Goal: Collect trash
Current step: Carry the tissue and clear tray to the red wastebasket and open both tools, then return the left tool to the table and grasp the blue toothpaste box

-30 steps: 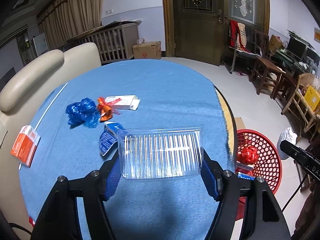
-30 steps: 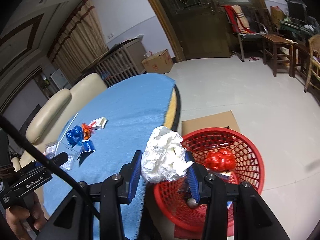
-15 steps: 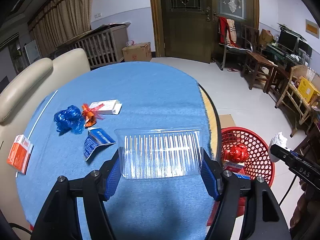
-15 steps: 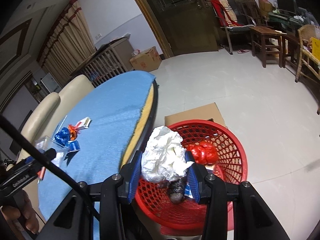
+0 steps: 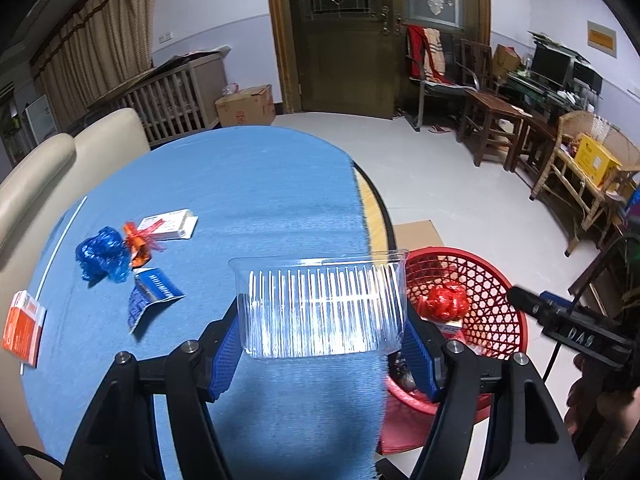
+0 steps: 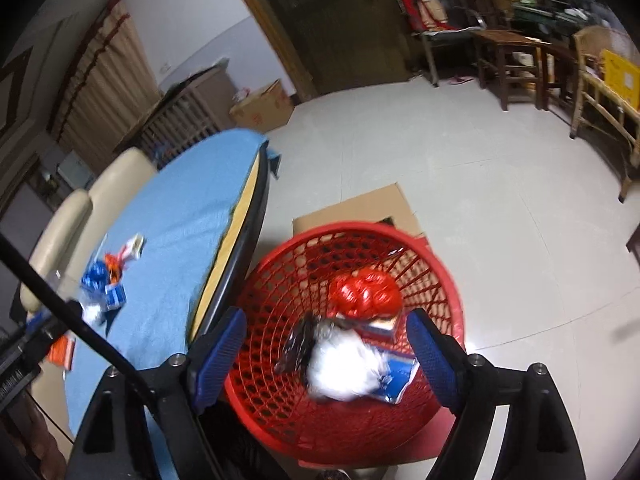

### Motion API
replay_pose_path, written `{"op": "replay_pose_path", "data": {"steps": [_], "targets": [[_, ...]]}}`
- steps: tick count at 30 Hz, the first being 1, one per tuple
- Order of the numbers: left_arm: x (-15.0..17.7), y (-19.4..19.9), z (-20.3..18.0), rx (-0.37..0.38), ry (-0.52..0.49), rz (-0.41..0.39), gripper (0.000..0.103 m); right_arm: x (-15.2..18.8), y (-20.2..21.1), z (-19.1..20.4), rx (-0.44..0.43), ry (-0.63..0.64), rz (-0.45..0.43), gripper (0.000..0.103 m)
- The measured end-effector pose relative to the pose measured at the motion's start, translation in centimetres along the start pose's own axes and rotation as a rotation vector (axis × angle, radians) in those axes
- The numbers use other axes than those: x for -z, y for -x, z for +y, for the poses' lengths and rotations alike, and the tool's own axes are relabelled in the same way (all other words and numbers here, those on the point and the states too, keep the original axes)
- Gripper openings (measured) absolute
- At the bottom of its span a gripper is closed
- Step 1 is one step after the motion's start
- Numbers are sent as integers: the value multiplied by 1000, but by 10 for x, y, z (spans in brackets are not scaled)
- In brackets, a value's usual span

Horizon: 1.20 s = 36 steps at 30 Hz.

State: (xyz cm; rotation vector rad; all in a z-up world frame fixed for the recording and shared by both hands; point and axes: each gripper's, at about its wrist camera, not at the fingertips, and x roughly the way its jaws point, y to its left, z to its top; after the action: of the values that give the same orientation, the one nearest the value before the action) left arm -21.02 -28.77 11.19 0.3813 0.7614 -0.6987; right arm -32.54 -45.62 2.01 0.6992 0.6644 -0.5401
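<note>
We see even indoor lighting of moderate brightness in both views, with pale walls and floor well lit and black vignette corners from the fisheye lenses. Straight lines such as the door frame (image 5: 280, 36) bow toward the edges. The left wrist view is sharp; white glare streaks the ribs of the clear plastic tray (image 5: 320, 306), and a soft dark shadow lies on the blue tablecloth (image 5: 248, 200) at the lower centre. The right wrist view is motion-blurred throughout: the white crumpled tissue (image 6: 344, 364) in the red basket (image 6: 448, 280) is overexposed and smeared, and the table litter at the left is indistinct.
</note>
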Motion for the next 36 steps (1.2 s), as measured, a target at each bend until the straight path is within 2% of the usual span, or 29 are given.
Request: {"op": "replay_pose_path", "data": {"steps": [7,19,21,26,32,36], "targets": [[-2,-12,-33,56,-41,31,72,-10,33,-14,-13,-47,-84,85],[-8,-37,-93,158,-106,84,73,-19,66,-42,-17,-114,-159,85],[-8,-44,-95,152,-103,101,77,-20,69,-46,-12,-124,-167,85],[-4,-64,-103,141,-124,191,78,-23,73,-50,-9,-131,-176,85],[-5,-56,-91,144,-105,177,78,-25,70,-37,-13,-106,-168,85],[-8,-55,-78,193,-57,183,79,-26,67,-25,-17,-81,-160,85]]}}
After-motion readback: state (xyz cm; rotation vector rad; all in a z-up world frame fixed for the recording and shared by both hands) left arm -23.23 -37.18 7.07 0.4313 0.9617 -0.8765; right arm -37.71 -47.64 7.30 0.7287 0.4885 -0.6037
